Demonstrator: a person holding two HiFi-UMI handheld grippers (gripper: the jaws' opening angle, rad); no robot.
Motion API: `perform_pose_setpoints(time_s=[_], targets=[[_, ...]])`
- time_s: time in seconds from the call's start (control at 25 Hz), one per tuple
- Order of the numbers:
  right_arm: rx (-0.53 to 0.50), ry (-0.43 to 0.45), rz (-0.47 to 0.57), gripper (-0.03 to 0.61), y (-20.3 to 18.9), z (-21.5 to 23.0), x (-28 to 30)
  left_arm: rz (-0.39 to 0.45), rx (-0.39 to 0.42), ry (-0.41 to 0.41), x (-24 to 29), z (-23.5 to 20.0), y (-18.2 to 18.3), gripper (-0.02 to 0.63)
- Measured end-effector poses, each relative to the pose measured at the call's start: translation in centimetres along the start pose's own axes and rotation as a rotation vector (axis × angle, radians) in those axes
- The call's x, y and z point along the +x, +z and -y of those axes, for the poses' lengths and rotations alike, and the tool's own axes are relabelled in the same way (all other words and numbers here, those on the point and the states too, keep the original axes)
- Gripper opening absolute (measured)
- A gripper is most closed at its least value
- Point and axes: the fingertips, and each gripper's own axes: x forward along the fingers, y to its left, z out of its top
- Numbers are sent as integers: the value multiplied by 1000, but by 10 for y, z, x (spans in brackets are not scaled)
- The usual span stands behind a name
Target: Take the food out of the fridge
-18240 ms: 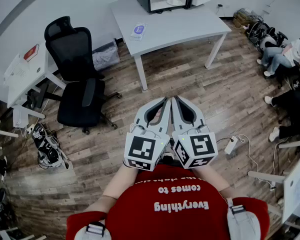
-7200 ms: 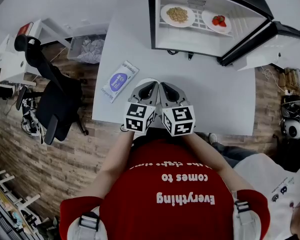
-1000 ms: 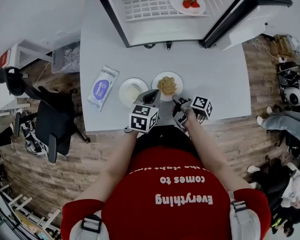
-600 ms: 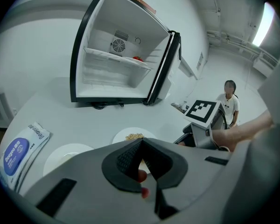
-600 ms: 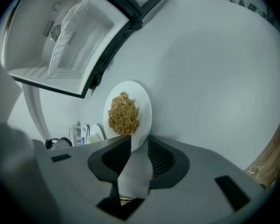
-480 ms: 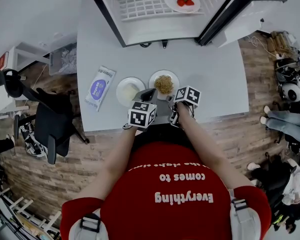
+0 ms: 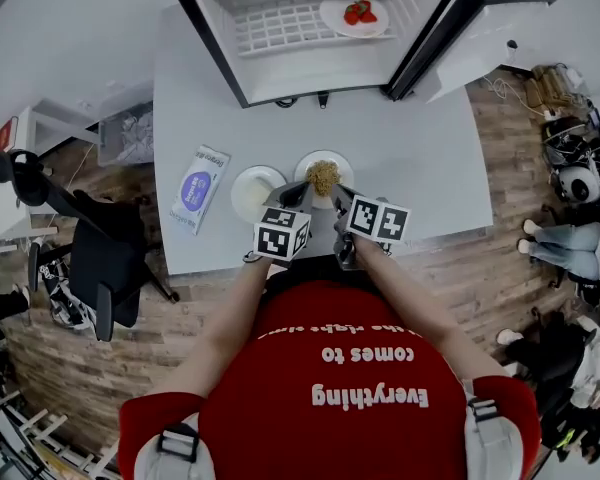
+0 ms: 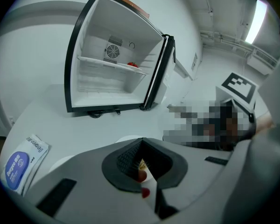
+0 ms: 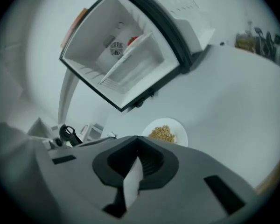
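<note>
The open fridge (image 7: 310, 28) stands at the table's far side, and a plate of strawberries (image 7: 352, 14) rests on its shelf. On the table in front of it sits a plate of brown grains (image 7: 322, 176), with a second white plate (image 7: 253, 191) of something pale to its left. My left gripper (image 7: 298, 195) hovers shut between the two plates, holding nothing. My right gripper (image 7: 340, 197) is shut and empty, above the grain plate's near right edge. In the right gripper view the grain plate (image 9: 164, 133) lies just beyond the closed jaws. The strawberries (image 8: 133, 65) show in the left gripper view.
A packet of wipes (image 7: 198, 187) lies on the table's left part. The fridge door (image 7: 450, 23) hangs open to the right. A black office chair (image 7: 90, 258) stands left of the table, and bags and gear (image 7: 570, 163) lie on the floor at right.
My right gripper has lifted off the table beside the grain plate and rolled so its marker cube faces up. The left gripper has stayed put.
</note>
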Motion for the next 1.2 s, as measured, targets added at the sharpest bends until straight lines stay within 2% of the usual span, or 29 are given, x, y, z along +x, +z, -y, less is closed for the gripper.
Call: perform_pose_setpoints(time_s=[0.08, 0.16, 0.32, 0.68, 0.88, 1.0, 1.2], targets=[[-140, -41, 26, 14, 3, -5, -4, 0, 9, -10, -2, 3, 3, -2], [-202, -44, 40, 14, 5, -12, -6, -12, 39, -18, -3, 8, 3, -2], [-190, -15, 40, 14, 5, -21, -6, -22, 59, -35, -5, 15, 4, -2], [-177, -1, 89, 14, 26, -28, -9, 32, 92, -33, -7, 13, 36, -2], [-168, 33, 179, 14, 65, -32, -16, 106, 80, -35, -7, 11, 71, -2], [-218, 49, 236, 14, 92, -39, -19, 175, 47, -49, -11, 8, 99, -2], [-324, 62, 316, 14, 141, -55, -14, 253, 49, -38, -16, 4, 133, -2]])
